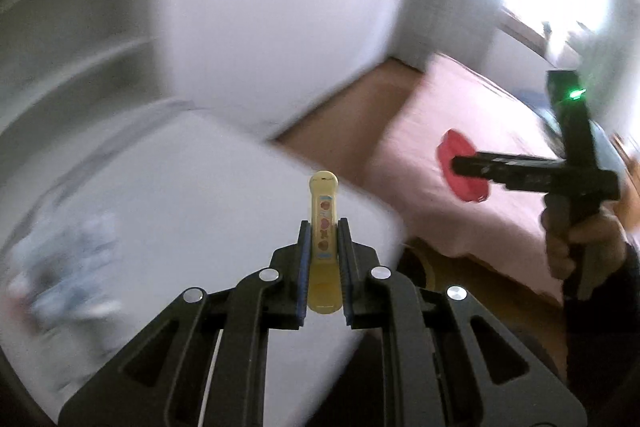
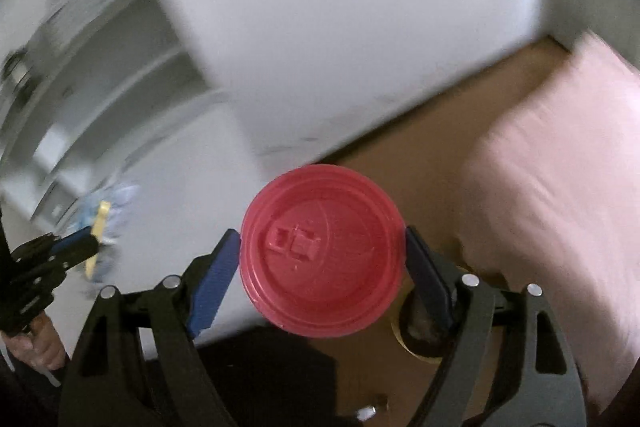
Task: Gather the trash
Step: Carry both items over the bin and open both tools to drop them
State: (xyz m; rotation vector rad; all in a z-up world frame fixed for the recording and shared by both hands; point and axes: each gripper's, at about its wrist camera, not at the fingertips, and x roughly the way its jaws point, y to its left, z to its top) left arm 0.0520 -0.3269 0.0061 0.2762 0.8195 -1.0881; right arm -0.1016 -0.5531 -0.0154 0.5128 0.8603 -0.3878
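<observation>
My left gripper (image 1: 323, 227) is shut on a narrow yellow packet (image 1: 323, 211) with red printed marks, held upright above a white table (image 1: 192, 187). My right gripper (image 2: 323, 247) is shut on a round red plastic lid (image 2: 322, 251), clamped by its edges and facing the camera. The left wrist view shows the right gripper (image 1: 460, 165) at the right with the red lid (image 1: 460, 167), over a pink bed. The right wrist view shows the left gripper (image 2: 94, 247) at the lower left with the yellow packet (image 2: 98, 231).
Blurred bluish-white crumpled stuff (image 1: 68, 267) lies on the table at the left. A white cabinet (image 1: 276, 7) and open shelves (image 2: 100, 75) stand behind. A pink bed (image 2: 560, 187) lies right, brown floor (image 2: 432, 155) between. A round dark bin opening (image 2: 420, 323) sits below the right gripper.
</observation>
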